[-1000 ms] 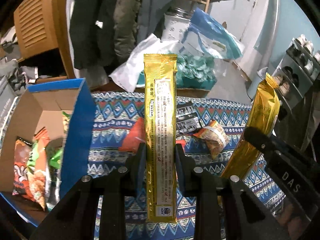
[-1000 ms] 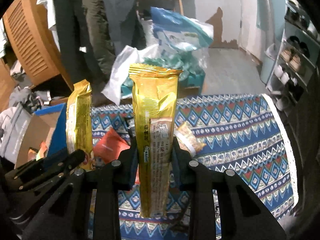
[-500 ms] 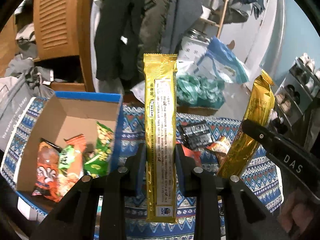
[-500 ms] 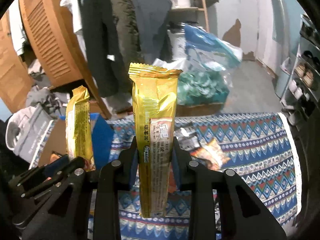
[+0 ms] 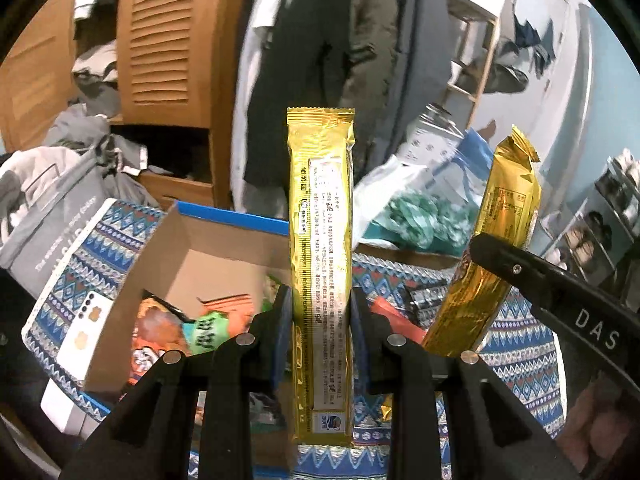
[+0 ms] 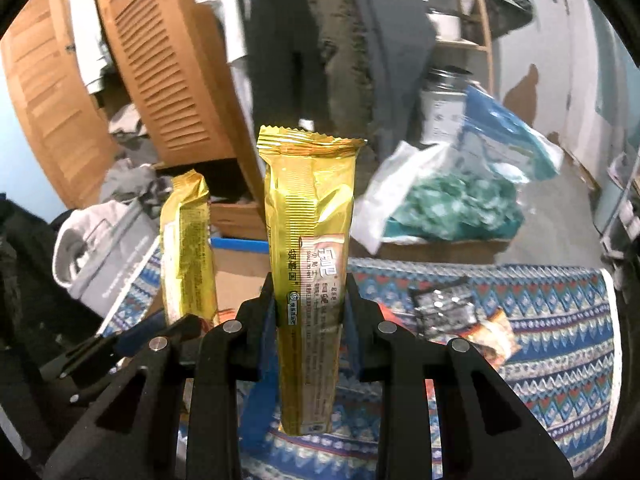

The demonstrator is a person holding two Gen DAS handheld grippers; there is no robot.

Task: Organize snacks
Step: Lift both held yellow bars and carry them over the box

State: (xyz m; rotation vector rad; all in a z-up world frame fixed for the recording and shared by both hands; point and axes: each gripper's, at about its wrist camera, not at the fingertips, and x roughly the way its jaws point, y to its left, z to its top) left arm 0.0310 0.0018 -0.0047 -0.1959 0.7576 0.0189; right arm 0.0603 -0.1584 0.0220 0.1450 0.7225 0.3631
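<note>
gold snack bars (image 5: 321, 264) (image 6: 310, 264) stand upright, one clamped in each hand-held gripper (image 5: 320, 320) (image 6: 309, 300), with the cardboard box (image 5: 208, 256) lower left, nearer my left one.

Gold wrapper (image 5: 321, 280) blocks the cardboard box's (image 5: 208, 256) right side; packets (image 5: 168, 332) inside smear with blur; hanging clothes (image 6: 304, 40) behind are blurred too.

- A long gold foil snack packet (image 5: 321, 280) is standing upright, clamped at its middle above the box.
- A second gold packet (image 6: 311, 264), crinkled, is standing upright to its right.
- An open cardboard box (image 5: 208, 256) is sitting left, holding orange and green snack bags (image 5: 192, 332).
</note>
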